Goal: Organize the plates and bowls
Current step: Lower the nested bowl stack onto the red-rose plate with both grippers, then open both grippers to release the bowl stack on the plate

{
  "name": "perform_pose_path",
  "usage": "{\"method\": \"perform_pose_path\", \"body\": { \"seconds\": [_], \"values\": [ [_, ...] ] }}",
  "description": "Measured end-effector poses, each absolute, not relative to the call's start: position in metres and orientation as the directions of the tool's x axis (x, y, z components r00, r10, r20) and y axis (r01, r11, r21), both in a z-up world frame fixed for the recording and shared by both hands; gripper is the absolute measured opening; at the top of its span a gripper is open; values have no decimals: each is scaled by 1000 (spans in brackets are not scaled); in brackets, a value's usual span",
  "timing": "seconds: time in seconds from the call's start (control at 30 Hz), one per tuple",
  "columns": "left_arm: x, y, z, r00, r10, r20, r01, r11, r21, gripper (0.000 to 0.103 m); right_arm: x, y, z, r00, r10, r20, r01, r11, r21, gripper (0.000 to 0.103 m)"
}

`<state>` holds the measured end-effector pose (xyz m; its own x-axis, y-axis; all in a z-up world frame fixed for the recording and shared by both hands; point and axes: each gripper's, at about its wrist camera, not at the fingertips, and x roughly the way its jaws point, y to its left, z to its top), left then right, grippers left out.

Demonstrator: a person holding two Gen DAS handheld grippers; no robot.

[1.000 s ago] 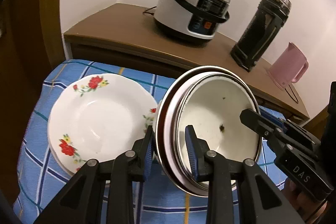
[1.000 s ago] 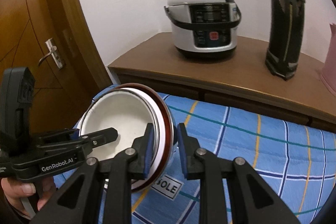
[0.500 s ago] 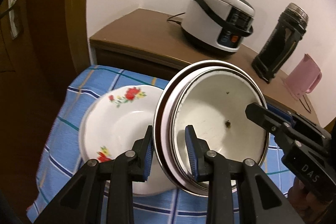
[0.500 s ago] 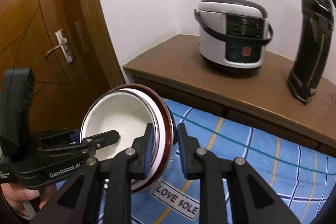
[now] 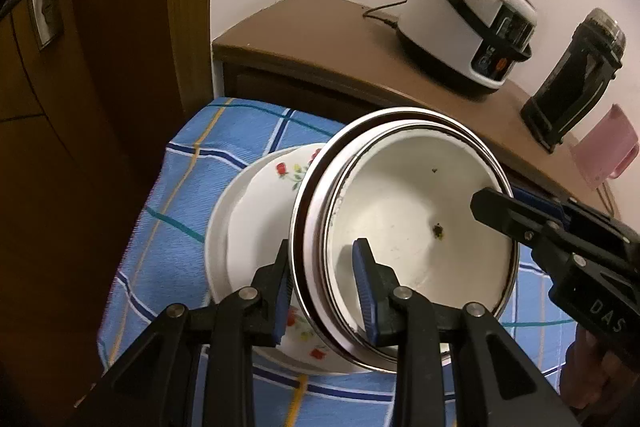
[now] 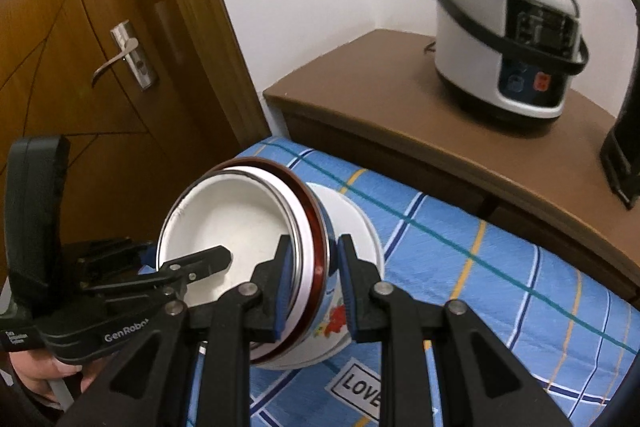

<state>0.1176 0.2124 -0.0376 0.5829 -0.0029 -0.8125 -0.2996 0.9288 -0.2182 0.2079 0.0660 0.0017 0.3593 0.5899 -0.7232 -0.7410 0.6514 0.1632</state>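
Stack of nested bowls (image 5: 416,227), white inside with metal rims and a dark red band on the outer one, tilted and held off the cloth between both grippers. Left gripper (image 5: 325,291) clamped on the near rim, one blue pad inside the inner bowl, the other against the outer wall. Right gripper (image 6: 313,279) clamped on the opposite rim in the same manner, one finger inside, one outside; seen from the left wrist as a black finger reaching over the far right edge of the bowls. Small dark speck on the inner bowl's white floor. Flowered plate (image 5: 256,211), white with red blossoms, flat on the blue checked cloth (image 5: 180,195), directly below and partly hidden by the tilted stack; contact between stack and plate not determinable. Behind the cloth, a brown wooden cabinet (image 5: 320,39) bearing a white rice cooker (image 5: 472,19), a black thermos (image 5: 576,79) and a pink jug (image 5: 604,147). At left, a wooden door (image 6: 80,67) with a metal lever handle (image 6: 124,55). Part of a hand (image 6: 44,375) visible under the left gripper's body.
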Motion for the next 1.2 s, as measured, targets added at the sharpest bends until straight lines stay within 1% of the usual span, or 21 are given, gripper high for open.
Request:
{"method": "perform_pose_path", "body": {
  "seconds": [0.33, 0.73, 1.03, 1.2],
  "values": [
    [125, 218, -48, 540, 0, -842, -300, 934, -193, 32, 220, 76, -11, 293, 567, -770, -731, 652, 201, 22],
    [128, 221, -56, 512, -16, -859, -293, 937, -192, 32, 226, 85, -18, 248, 555, -794, -729, 647, 225, 23],
    [126, 219, -55, 471, -66, -880, -268, 939, -214, 34, 228, 85, -20, 199, 534, -821, -734, 637, 236, 23],
    [127, 220, -55, 471, -68, -879, -267, 939, -216, 35, 231, 87, -22, 189, 536, -823, -729, 638, 248, 23]
  ]
}}
